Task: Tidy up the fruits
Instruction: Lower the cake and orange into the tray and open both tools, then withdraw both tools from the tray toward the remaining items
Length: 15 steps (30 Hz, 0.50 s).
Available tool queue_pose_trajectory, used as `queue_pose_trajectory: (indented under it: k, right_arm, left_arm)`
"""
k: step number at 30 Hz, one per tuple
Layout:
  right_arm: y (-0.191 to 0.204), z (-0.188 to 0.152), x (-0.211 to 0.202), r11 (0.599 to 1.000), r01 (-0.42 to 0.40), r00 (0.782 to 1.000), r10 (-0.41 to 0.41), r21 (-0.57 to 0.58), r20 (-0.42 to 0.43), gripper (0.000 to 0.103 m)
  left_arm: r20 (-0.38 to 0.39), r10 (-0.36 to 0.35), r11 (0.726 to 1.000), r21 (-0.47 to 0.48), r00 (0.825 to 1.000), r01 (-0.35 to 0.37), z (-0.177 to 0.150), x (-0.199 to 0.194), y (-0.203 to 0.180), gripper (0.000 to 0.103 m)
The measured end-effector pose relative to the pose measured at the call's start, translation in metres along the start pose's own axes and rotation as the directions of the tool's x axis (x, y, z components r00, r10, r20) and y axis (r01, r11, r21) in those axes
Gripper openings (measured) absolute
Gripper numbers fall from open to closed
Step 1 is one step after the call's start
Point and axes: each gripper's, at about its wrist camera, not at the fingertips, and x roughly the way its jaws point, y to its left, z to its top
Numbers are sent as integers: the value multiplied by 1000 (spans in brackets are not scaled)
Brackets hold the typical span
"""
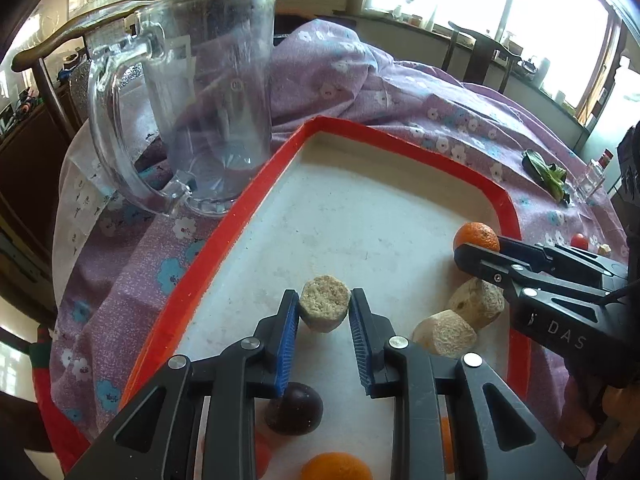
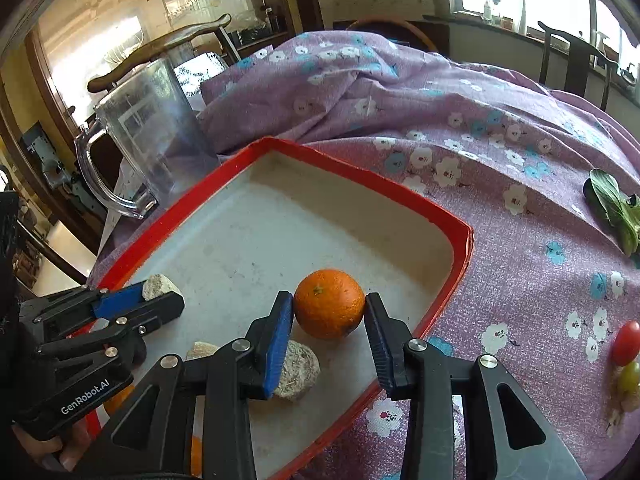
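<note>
In the left wrist view my left gripper [image 1: 325,314] is shut on a beige cylindrical chunk [image 1: 325,303], low over the white floor of the red-rimmed tray [image 1: 244,216]. My right gripper [image 2: 329,312] is shut on an orange [image 2: 329,303], both blue pads against its sides, near the tray's right rim [image 2: 466,248]. The same orange [image 1: 476,235] shows in the left wrist view with the right gripper [image 1: 474,254] coming in from the right. The left gripper [image 2: 162,296] and its chunk [image 2: 159,285] appear at the left of the right wrist view.
The tray also holds two more beige chunks [image 1: 476,304] [image 1: 444,332], a dark plum [image 1: 294,408] and another orange [image 1: 336,466]. A clear glass pitcher [image 1: 188,120] stands beside the tray's left rim. On the purple floral cloth lie a green leaf [image 2: 612,208], a cherry tomato [image 2: 626,342] and a green grape [image 2: 629,376].
</note>
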Motion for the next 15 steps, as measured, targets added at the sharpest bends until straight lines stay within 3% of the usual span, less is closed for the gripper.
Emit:
queue_pose_trajectory:
  k: [2,6,15]
  right_arm:
    - [0,-2,-3,1000,-5,1000,5,-3,0,38]
    - [-2,-5,-17,1000,-8,1000,8,-1,25,41]
    - [-24,-18,-60,998,-30,996,26,49,86,42]
  left_arm:
    - [-4,11,1000,1,1000,-11,1,3,0,26]
    - [16,21,1000,-2,1000,-21,1,-1,-1,44]
    - [46,-12,1000,11,999,11,-11,-20,-23,45]
